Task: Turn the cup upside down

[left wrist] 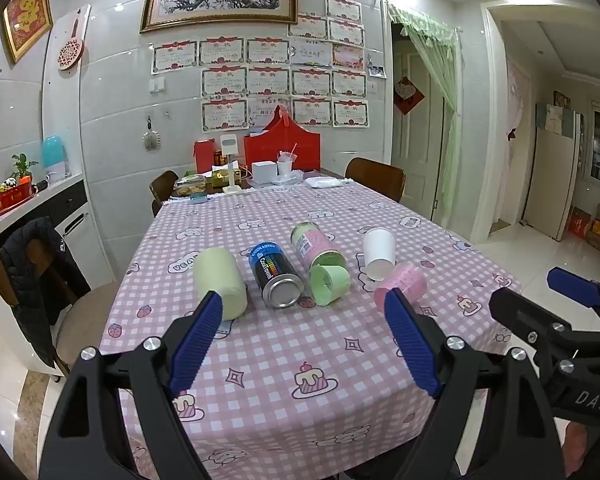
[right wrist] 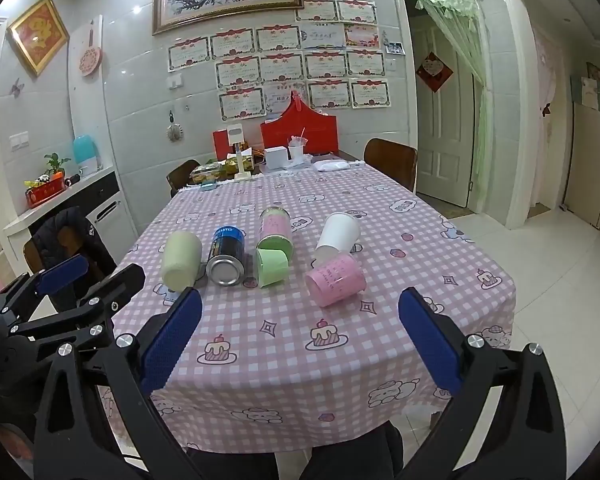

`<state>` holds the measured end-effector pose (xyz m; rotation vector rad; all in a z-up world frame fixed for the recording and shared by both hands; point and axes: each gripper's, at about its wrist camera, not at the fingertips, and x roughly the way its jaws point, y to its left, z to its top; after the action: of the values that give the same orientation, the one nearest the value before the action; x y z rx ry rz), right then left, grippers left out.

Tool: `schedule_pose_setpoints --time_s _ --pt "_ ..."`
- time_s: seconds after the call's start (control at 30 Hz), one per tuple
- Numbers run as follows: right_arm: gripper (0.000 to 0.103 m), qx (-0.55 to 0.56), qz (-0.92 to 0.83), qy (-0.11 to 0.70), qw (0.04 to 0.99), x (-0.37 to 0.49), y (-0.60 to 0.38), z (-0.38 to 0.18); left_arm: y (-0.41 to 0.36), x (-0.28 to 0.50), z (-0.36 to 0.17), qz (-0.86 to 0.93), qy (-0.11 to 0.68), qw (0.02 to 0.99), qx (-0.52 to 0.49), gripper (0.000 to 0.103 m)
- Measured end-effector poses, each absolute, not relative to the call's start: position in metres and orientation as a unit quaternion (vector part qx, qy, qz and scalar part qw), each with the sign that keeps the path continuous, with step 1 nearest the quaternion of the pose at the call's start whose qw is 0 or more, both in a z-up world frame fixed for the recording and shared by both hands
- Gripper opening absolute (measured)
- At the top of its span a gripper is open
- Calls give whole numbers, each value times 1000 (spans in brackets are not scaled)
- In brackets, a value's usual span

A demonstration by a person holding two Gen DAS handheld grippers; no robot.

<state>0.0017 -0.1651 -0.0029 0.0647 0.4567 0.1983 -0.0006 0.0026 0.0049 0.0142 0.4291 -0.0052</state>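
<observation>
Several cups and cans lie on their sides in a row on the pink checked tablecloth [left wrist: 284,344]: a pale yellow cup [left wrist: 219,282], a black-and-blue can [left wrist: 275,280], a pink-and-green can [left wrist: 315,245], a green cup [left wrist: 329,283], a white cup [left wrist: 378,253] and a pink cup [left wrist: 401,288]. They also show in the right wrist view: yellow cup [right wrist: 181,260], green cup [right wrist: 273,267], white cup [right wrist: 337,236], pink cup [right wrist: 335,283]. My left gripper [left wrist: 304,308] is open and empty, short of the row. My right gripper [right wrist: 300,308] is open and empty, near the table's front edge.
Boxes, a red bag [left wrist: 282,145] and food containers crowd the table's far end. Chairs stand around the table; one at left holds a dark jacket [left wrist: 32,280]. A counter [left wrist: 28,200] runs along the left wall. A doorway [left wrist: 420,140] is at right.
</observation>
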Motion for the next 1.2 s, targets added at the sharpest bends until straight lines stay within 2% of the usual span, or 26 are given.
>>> schedule_pose_setpoints --time_s 1.2 --pt "95 31 104 233 966 4 -160 -10 0 3 -5 -2 218 976 11 82"
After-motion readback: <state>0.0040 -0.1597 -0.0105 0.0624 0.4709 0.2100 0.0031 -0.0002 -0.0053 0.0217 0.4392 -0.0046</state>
